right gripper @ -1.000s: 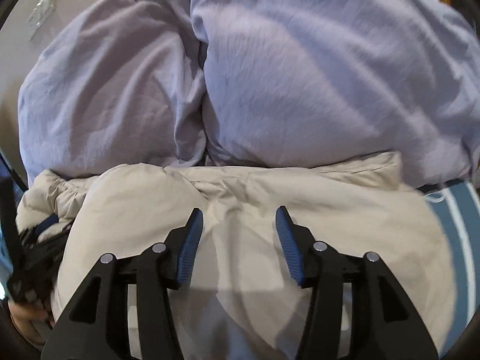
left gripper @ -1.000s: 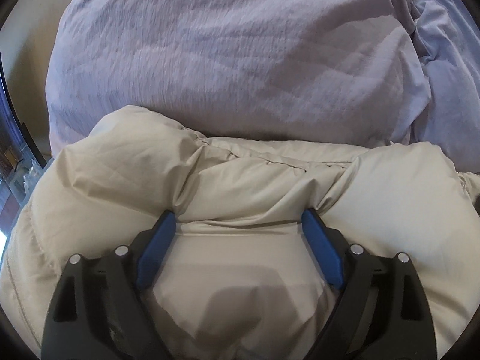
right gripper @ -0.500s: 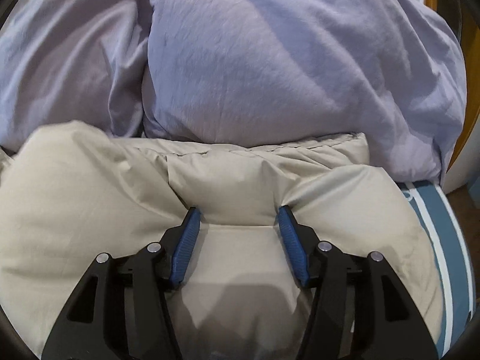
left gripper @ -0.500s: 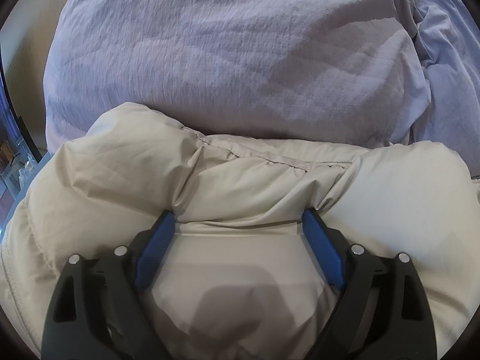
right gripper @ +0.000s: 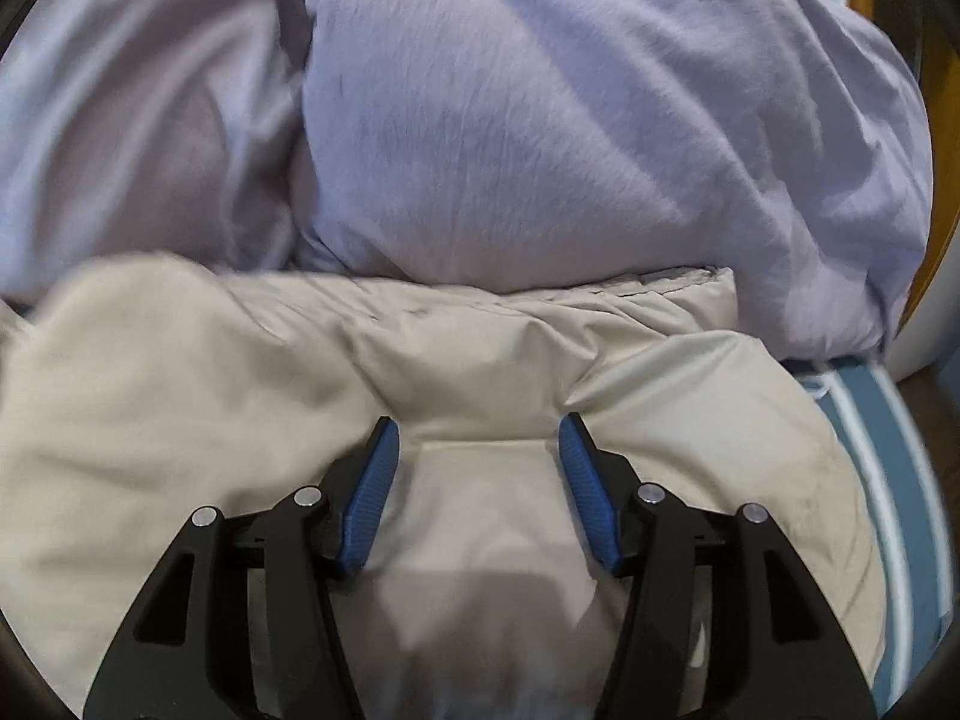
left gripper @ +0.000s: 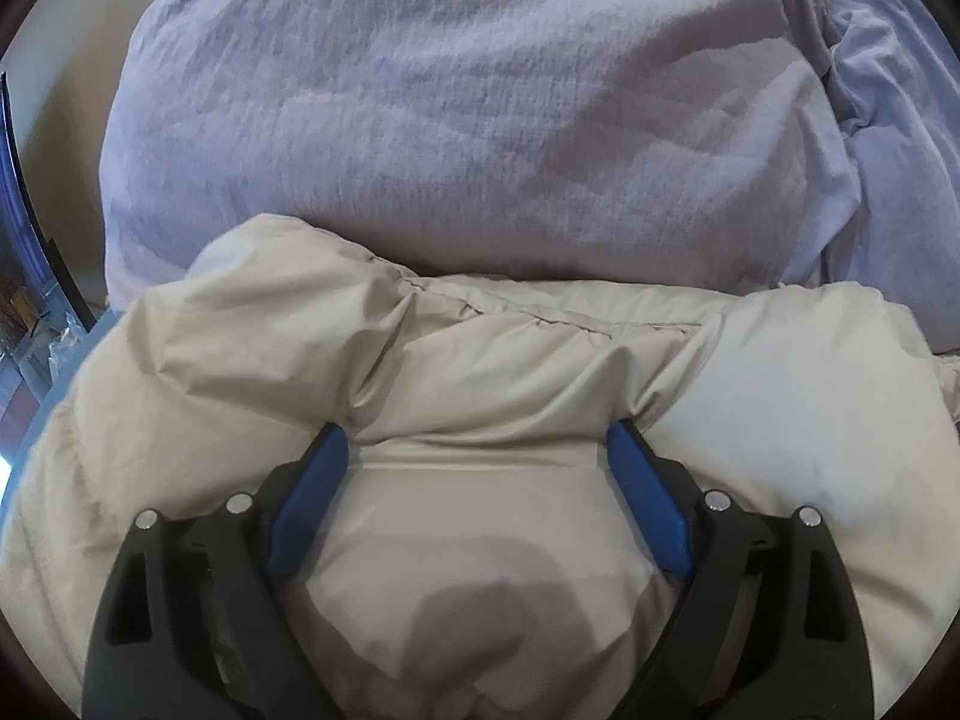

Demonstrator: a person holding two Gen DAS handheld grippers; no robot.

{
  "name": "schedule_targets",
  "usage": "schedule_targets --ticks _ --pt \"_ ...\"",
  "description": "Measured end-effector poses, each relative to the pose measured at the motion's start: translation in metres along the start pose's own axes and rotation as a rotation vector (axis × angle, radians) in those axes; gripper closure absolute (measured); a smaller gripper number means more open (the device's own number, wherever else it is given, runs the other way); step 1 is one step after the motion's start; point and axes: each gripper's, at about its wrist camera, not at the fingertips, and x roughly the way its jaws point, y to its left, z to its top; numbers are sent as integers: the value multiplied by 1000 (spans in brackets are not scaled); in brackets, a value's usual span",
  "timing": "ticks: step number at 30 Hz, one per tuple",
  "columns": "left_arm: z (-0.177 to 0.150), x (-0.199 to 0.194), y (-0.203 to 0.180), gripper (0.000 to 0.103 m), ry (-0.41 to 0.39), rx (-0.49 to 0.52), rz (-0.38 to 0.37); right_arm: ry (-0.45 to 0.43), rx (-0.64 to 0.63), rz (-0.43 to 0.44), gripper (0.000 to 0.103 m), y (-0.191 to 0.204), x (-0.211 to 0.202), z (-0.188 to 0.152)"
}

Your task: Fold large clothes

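A beige puffy jacket (left gripper: 468, 360) lies folded on the bed and fills the lower half of both views (right gripper: 180, 420). My left gripper (left gripper: 477, 444) is open wide, its blue-padded fingers (left gripper: 312, 480) pressed down into the jacket with padded fabric bulging between them. My right gripper (right gripper: 477, 432) is open too, its fingers (right gripper: 375, 480) pushed into the jacket near its right end. Neither gripper pinches the fabric shut.
Two lavender pillows (left gripper: 468, 120) (right gripper: 570, 138) lie just beyond the jacket's far edge. A blue bedsheet with white stripes (right gripper: 870, 420) shows at the right. Dark furniture (left gripper: 24, 210) stands at the far left, a wooden piece (right gripper: 936, 192) at the far right.
My right gripper has swung to the right over the jacket and pressed into it near the right end. My left gripper has stayed pressed in the same spot.
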Motion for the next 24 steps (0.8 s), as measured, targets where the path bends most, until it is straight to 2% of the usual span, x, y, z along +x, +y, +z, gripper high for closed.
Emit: schedule_targets --ticks 3,8,11,17,24 --pt "-2 -19 -2 15 -19 -10 -26 -32 10 58 45 7 -19 4" --pt "-1 -64 -22 15 -90 4 -139 -52 -30 110 45 30 -36 4" --pt "0 -70 -44 15 -81 40 -171 -37 -42 116 45 41 -30 3" --pt "-3 -45 -64 12 -61 73 -108 -10 -71 83 43 54 -14 -4" --pt "-2 -22 -68 7 -42 72 -104 30 -52 81 39 56 13 -7"
